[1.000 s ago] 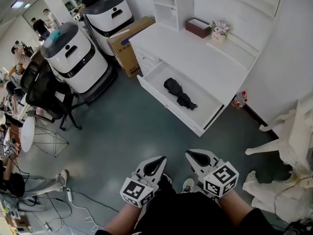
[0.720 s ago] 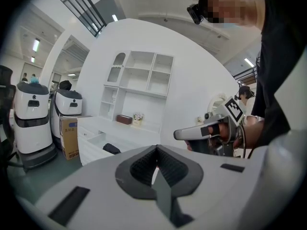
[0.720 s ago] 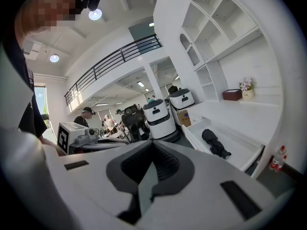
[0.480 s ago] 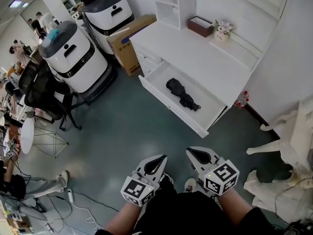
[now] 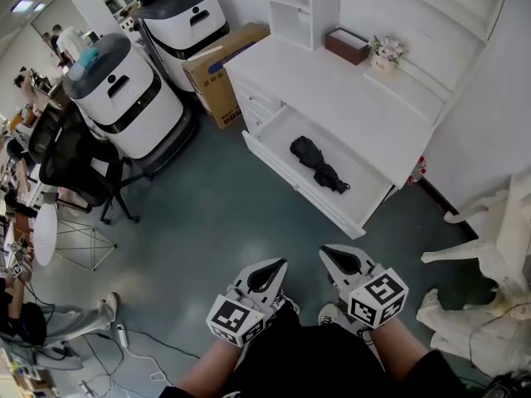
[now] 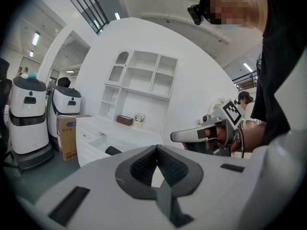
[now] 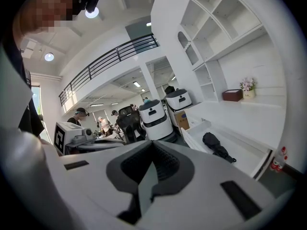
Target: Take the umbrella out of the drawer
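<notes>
One umbrella (image 5: 315, 162), half-hidden in left gripper view

I see the umbrella (image 5: 318, 162) lying in the open drawer (image 5: 286, 129) under the table (image 5: 332, 85), with a cardboard box (image 5: 217, 77) to their left.

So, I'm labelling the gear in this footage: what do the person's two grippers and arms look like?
The left gripper and right gripper are matching grey-white shells tapering to a point, with dark ribbed pads. Each carries a cube of black-and-white square markers. The person wears a black top.
</notes>
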Demonstrator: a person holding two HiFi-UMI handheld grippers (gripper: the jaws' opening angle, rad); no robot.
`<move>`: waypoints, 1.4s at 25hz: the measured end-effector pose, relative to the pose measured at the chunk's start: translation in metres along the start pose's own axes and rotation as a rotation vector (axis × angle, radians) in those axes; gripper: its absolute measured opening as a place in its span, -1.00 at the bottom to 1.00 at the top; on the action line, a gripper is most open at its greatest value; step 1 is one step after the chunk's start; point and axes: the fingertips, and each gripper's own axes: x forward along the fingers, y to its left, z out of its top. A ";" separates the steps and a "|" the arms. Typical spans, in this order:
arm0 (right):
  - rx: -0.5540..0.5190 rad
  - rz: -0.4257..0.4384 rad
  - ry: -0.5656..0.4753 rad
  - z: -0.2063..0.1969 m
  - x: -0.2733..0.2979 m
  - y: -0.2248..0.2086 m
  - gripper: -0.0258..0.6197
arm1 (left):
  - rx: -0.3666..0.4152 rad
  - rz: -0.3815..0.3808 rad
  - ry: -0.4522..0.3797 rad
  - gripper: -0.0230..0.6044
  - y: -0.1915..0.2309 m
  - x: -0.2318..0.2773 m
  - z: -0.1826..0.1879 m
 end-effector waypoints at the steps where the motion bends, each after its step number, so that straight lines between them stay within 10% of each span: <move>1: -0.002 0.000 0.001 0.002 0.005 0.001 -0.92 | -0.002 -0.002 -0.002 -0.92 0.005 0.000 0.002; 35: -0.017 -0.163 -0.008 0.042 0.130 0.007 -0.92 | 0.064 -0.084 -0.044 -0.92 0.148 -0.026 0.048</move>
